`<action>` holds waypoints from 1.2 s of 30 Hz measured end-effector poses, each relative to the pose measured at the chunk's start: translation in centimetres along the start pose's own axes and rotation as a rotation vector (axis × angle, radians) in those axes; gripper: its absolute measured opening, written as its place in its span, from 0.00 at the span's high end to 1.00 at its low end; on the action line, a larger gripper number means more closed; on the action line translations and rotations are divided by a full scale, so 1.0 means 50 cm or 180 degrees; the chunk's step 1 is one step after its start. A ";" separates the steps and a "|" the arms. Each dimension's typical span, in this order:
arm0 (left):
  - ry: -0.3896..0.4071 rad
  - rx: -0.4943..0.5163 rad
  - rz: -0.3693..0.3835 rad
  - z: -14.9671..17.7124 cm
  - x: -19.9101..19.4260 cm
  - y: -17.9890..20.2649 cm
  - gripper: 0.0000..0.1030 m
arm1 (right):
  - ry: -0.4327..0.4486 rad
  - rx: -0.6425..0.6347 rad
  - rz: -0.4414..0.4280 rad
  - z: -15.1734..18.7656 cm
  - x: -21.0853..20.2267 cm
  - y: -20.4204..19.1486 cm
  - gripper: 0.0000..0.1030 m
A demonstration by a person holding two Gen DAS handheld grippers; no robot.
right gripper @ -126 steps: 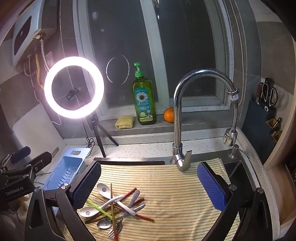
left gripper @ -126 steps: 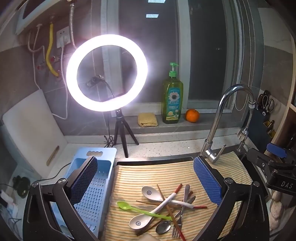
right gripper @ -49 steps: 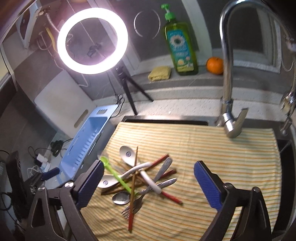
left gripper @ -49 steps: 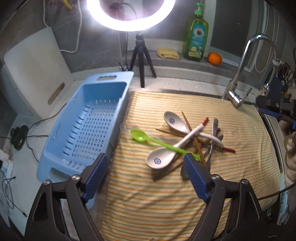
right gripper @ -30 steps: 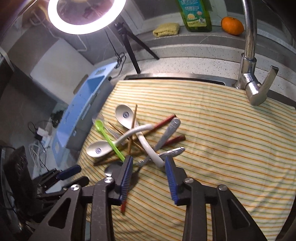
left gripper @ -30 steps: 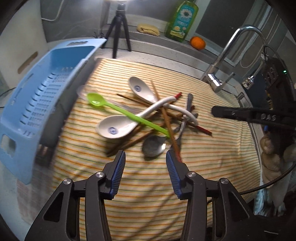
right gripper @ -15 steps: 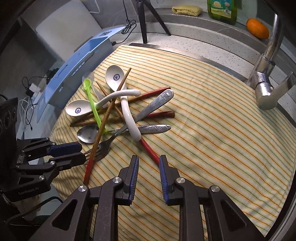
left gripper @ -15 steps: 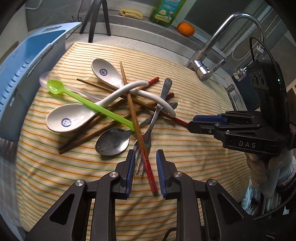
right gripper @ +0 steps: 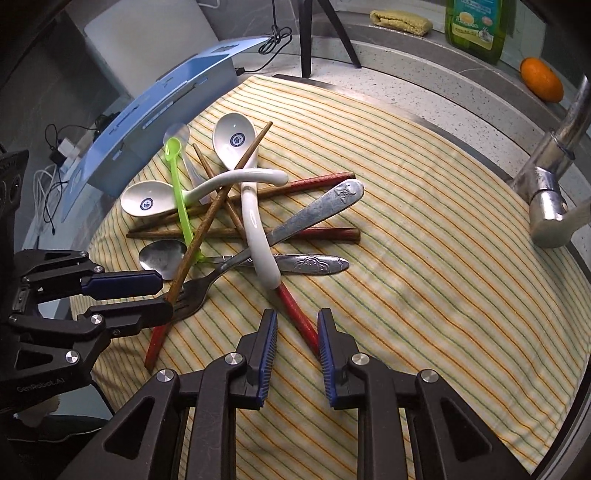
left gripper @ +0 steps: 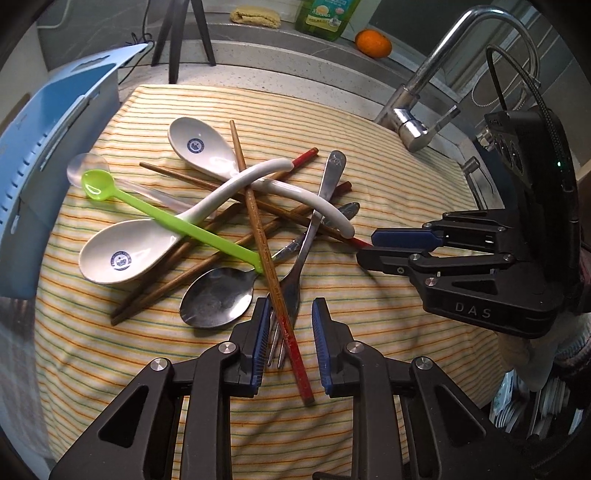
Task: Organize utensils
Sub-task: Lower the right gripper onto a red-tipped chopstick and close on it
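Note:
A pile of utensils lies on a striped cloth (left gripper: 369, 166): two white ceramic spoons (left gripper: 122, 254), a green plastic spoon (left gripper: 166, 221), a steel spoon (left gripper: 214, 299), a fork (left gripper: 291, 291) and several wooden chopsticks. My left gripper (left gripper: 287, 332) is narrowly open, its pads on either side of a red-tipped chopstick (left gripper: 280, 306) and the fork tines. My right gripper (right gripper: 294, 339) is narrowly open around the red end of another chopstick (right gripper: 295, 306). Each gripper shows in the other's view: the left (right gripper: 162, 295), the right (left gripper: 365, 245).
A light blue drainer basket (left gripper: 44, 122) stands left of the cloth. A faucet (left gripper: 417, 122) rises at the back right. A soap bottle (left gripper: 325, 18), an orange (left gripper: 373, 42), a sponge (left gripper: 255, 16) and a tripod (left gripper: 181, 37) stand behind.
Both grippers have come down from a high view onto the pile and narrowed from wide open to a small gap. Each now straddles a chopstick end.

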State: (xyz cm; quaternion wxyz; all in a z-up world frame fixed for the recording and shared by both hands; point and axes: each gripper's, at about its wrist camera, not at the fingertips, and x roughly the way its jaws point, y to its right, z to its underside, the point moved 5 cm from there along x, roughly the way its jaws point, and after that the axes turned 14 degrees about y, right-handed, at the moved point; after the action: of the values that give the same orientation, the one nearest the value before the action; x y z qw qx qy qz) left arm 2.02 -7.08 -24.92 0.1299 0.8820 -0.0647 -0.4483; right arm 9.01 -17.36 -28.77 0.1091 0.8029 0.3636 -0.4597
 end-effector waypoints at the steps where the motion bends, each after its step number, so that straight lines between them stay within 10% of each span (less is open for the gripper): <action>1: 0.0001 -0.0001 -0.0001 0.000 0.004 0.000 0.79 | -0.0005 0.0002 -0.0004 -0.001 0.001 0.001 0.80; 24: -0.0131 -0.0073 0.0050 0.029 -0.003 -0.032 0.93 | -0.0261 0.0021 -0.0337 0.056 -0.018 -0.049 0.92; 36: -0.0217 -0.0081 -0.0068 0.003 0.016 -0.043 0.88 | -0.0206 -0.0118 -0.0311 0.019 0.011 -0.067 0.82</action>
State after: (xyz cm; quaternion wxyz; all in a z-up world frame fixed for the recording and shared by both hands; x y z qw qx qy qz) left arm 2.35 -5.25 -26.27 0.1340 0.8652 -0.0540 -0.4803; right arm 6.26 -15.19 -29.22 0.1131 0.7667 0.4071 -0.4833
